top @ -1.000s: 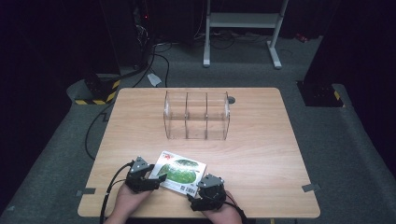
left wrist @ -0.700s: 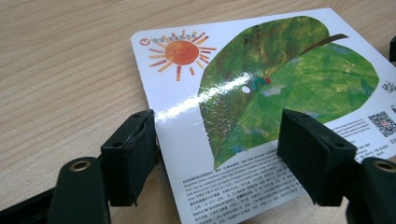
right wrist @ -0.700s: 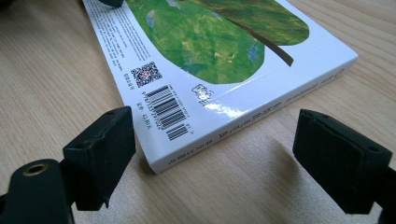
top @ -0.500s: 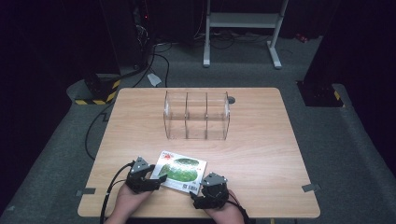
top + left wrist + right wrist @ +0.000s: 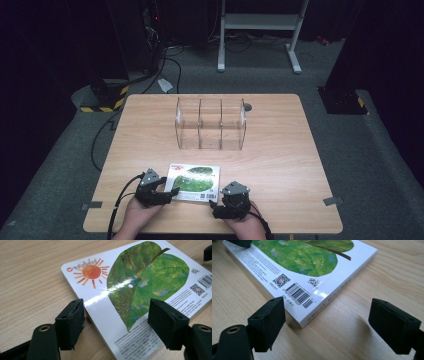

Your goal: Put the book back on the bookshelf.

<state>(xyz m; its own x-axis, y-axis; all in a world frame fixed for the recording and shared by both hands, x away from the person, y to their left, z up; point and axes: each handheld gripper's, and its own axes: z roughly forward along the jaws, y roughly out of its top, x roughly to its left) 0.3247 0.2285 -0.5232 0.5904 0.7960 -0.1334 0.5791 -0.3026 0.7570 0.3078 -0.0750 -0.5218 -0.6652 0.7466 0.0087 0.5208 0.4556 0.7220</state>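
A thin board book [image 5: 195,181] with a green leaf and an orange sun on its white cover lies flat near the table's front edge. My left gripper [image 5: 172,192] is at the book's near left corner, open. In the left gripper view, the book [image 5: 130,287] runs between the jaws of my left gripper [image 5: 117,327], one beside its edge and one over the cover. My right gripper [image 5: 217,205] is open at the near right corner. In the right gripper view, the barcode corner of the book [image 5: 299,297] lies between the jaws of my right gripper [image 5: 329,323], closer to the left one.
A clear three-compartment organizer [image 5: 211,123] stands upright at mid-table, beyond the book. A small dark round thing [image 5: 248,106] lies behind it. The wooden table [image 5: 280,165] has its front edge just under both hands. Dark floor, cables and a white stand lie beyond.
My right gripper has shifted slightly to the right beside the book's corner. The left gripper and the book have stayed put.
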